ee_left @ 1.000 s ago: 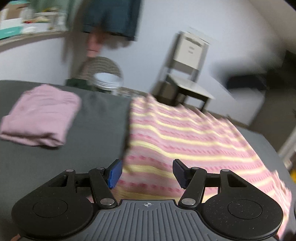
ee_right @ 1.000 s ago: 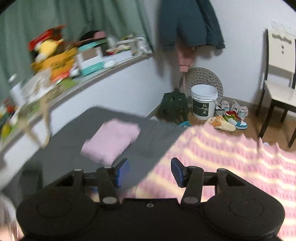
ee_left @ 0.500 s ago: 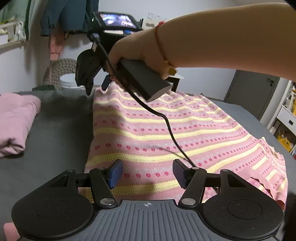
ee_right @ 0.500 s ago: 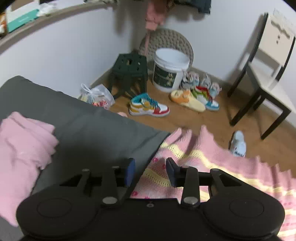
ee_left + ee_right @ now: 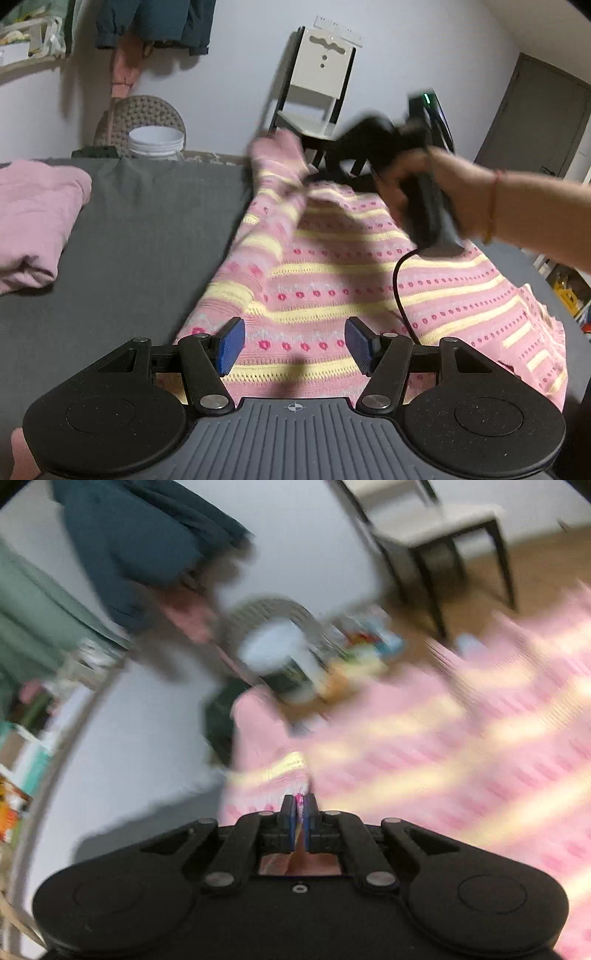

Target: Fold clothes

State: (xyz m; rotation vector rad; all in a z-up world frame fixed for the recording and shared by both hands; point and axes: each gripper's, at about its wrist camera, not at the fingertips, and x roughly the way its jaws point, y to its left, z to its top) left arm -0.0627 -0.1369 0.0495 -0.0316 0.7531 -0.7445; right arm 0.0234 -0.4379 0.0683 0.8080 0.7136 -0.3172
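Pink sweater [image 5: 332,280] with yellow stripes and small red dots, spread flat over the dark grey bed [image 5: 147,221], filling the right half of the left wrist view. Far corner of the sweater lifted up off the bed, bunched and a bit blurry, near the chair [image 5: 317,88].

Left gripper [image 5: 293,345] low over the near edge of the sweater, blue pads wide apart, nothing between them. Blue fingers [image 5: 231,345] just above the knit, not pinching it.

Right gripper [image 5: 303,821] clamped tight on a thin fold of the pink sweater [image 5: 424,746], blue pads pressed together with pink cloth squeezed in the gap. Same gripper seen from the left wrist view as a dark blurry shape [image 5: 373,147] held in a hand [image 5: 436,192] above the far side of the sweater, black cable hanging down from the handle. Red string on the wrist.

Folded pink cloth [image 5: 33,221] at the left side of the bed, well apart from the sweater. White bucket [image 5: 157,142] on the floor past the bed. Dark blue jacket [image 5: 155,22] hanging on the wall. Right wrist view very blurry, small things on the floor hard to tell.
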